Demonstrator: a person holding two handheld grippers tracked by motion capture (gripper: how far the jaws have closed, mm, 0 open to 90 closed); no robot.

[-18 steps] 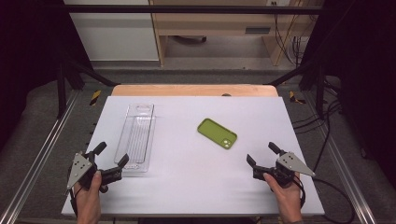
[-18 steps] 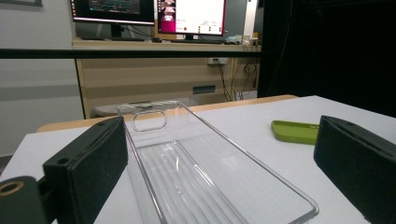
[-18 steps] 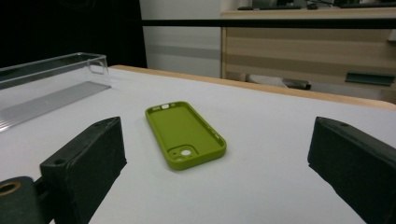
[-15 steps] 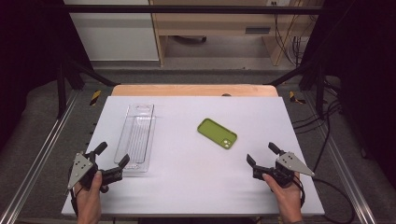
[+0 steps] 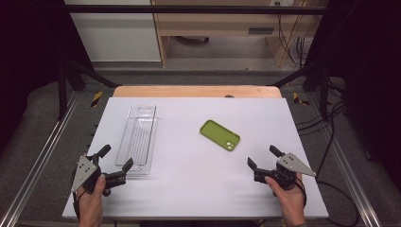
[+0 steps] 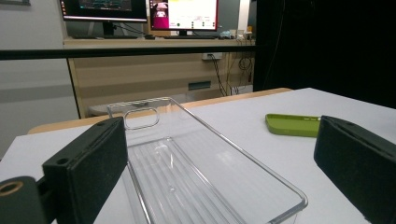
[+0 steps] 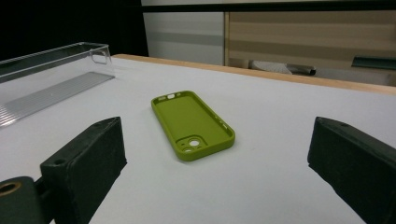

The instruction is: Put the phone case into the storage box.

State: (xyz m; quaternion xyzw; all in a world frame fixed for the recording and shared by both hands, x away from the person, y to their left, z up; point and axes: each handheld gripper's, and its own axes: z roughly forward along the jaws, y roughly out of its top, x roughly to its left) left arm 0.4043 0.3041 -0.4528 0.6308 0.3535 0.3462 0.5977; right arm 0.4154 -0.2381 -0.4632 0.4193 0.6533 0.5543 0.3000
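Two hands low at table's near edge, left gripper [image 5: 115, 164] and right gripper [image 5: 263, 157] level, jaws wide, empty

You are working in a lab: a white surface [image 5: 189, 189] sits inside an aluminium rail frame [image 5: 42, 156] hung with black curtains [image 5: 364, 71], cables [image 5: 331, 123] trail over the grey floor, and lit monitors [image 6: 184, 14] stand on a wooden bench [image 6: 154, 70] beyond.

White board [image 5: 189, 194] under left claw [image 5: 116, 156] and right claw [image 5: 262, 156]. Wooden edge [image 5: 189, 91] far ahead. Monitors [image 6: 184, 11] beyond left claw; aluminium rail [image 5: 42, 156] outboard of it.
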